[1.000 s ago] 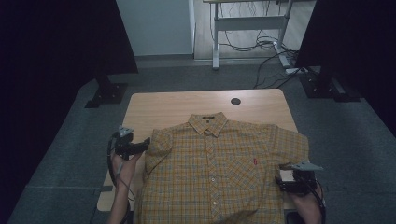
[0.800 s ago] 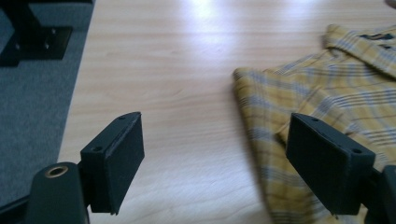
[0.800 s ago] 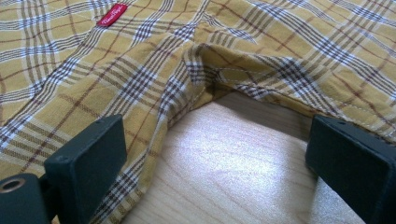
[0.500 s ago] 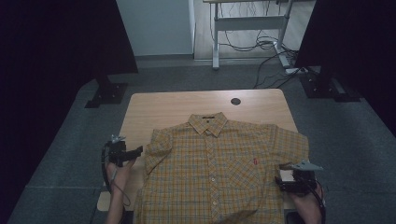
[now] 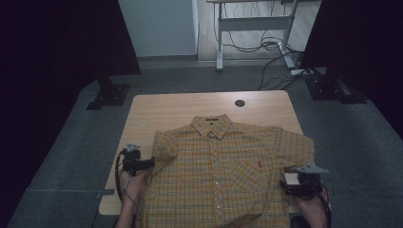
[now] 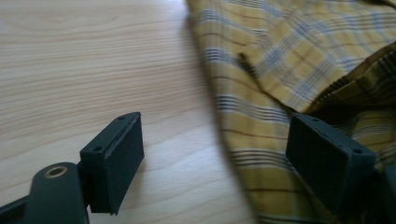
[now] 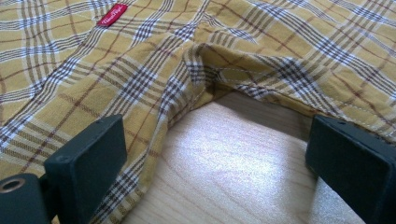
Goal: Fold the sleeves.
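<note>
A yellow checked shirt [image 5: 223,175] is laid flat, front up and buttoned, on the wooden table [image 5: 176,107], with its collar toward the far edge and its hem hanging past the near edge. The left gripper [image 5: 142,164] is held low just beside the shirt's short sleeve [image 5: 164,149]; in the left gripper view its jaws are spread, one over bare wood and the other over the cloth's edge [image 6: 243,126], with nothing pinched. The right gripper [image 5: 302,183] is set at the opposite side of the shirt, under the other sleeve; in the right gripper view its jaws are also spread, framing the notch where sleeve and side seam [image 7: 201,79] meet, and no cloth is pressed between them. A small red label [image 7: 112,14] is seen on the chest pocket.

The shirt is judged to be light, thin and limp: it will sag, crease and drag across the wood rather than keep its shape, and a single layer may slip out of a shallow pinch. A firmer hold is to be expected at a doubled part, such as the sleeve hem or the side seam, taken deep between the pads. Both layers should be caught together, since one layer alone would be pulled askew
</note>
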`<state>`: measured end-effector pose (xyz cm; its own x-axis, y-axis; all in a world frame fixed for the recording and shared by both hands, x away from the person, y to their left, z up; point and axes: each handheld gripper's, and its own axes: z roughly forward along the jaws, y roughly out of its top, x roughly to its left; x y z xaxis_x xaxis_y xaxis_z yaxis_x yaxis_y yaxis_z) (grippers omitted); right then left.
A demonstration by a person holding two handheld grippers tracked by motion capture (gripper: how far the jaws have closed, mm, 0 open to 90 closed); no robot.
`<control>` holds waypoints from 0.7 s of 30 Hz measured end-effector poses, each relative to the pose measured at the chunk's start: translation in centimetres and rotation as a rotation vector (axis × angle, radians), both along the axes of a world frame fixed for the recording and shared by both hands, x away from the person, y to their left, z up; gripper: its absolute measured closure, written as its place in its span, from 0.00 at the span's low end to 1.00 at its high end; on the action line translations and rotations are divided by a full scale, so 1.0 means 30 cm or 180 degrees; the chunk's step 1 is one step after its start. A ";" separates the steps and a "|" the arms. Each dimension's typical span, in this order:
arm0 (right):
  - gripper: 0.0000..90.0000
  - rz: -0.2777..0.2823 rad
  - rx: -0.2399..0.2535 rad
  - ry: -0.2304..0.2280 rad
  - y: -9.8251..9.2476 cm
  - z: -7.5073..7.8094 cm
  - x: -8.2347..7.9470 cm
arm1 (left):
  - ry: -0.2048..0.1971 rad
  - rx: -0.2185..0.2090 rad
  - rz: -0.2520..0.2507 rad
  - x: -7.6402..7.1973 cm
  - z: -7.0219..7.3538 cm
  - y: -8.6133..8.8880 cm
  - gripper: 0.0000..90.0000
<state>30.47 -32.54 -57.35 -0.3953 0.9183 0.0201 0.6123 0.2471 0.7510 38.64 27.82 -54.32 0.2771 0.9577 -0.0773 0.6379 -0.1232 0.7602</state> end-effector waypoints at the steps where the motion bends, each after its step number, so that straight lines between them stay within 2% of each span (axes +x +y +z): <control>1: 0.05 0.0000 0.0000 0.0000 0.000 0.000 0.000 | -0.0007 0.0017 -0.0032 -0.002 0.001 -0.014 0.21; 8: 0.05 0.0000 0.0000 0.0000 0.000 0.000 0.000 | -0.0059 0.0173 -0.0272 -0.014 0.013 -0.112 0.21; 13: 0.05 0.0001 -0.0001 -0.0001 0.000 0.000 0.000 | -0.0127 0.0209 -0.0420 -0.023 0.033 -0.164 0.21; 19: 0.05 0.0000 0.0000 0.0000 0.000 0.000 0.000 | -0.0151 0.0272 -0.0441 -0.015 0.051 -0.189 0.21; 21: 0.05 0.0001 0.0000 0.0000 0.000 0.000 0.000 | -0.0118 0.0332 -0.0433 -0.010 0.050 -0.196 0.21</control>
